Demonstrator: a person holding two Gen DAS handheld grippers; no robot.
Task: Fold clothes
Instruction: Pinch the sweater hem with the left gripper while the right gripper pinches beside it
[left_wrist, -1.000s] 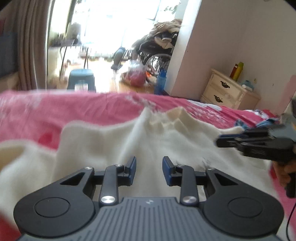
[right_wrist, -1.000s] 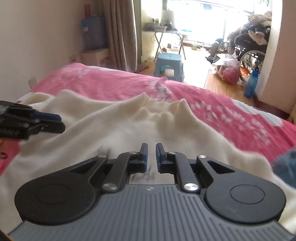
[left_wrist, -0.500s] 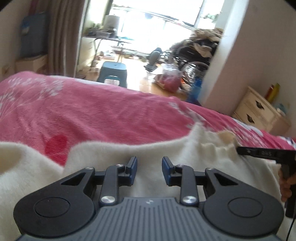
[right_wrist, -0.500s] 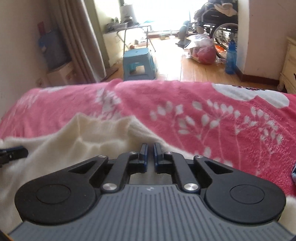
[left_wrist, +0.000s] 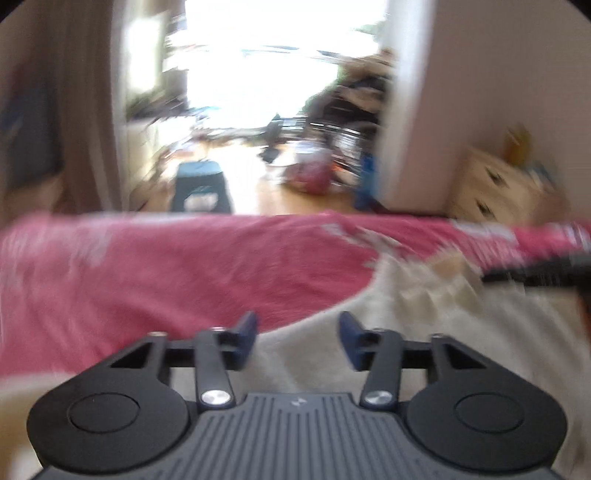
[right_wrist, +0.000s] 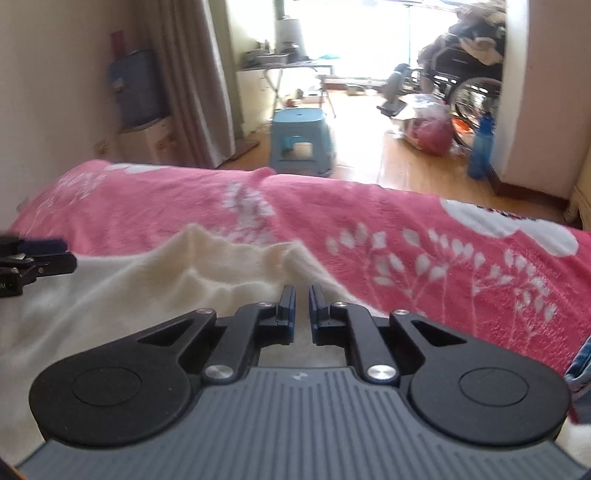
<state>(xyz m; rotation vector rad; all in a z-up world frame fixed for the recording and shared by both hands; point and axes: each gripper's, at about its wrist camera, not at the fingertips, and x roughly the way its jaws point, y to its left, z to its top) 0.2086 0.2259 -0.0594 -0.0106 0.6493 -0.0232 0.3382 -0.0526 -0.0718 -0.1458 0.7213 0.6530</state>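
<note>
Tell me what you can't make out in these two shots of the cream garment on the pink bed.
- Cream fleece garment: its near part hides under each tool's body in both views, so its type is unclear.
- Left tool: motion blur smears the left wrist view; fabric contact is unclear.
- Right tool: jaws nearly closed; whether they pinch fabric is unclear.
- Blue cloth: cut by the right wrist view's edge.

2 tools (left_wrist: 297, 325) (right_wrist: 301, 295), 1 cream garment (right_wrist: 129, 288), 1 stool (right_wrist: 300, 142)
</note>
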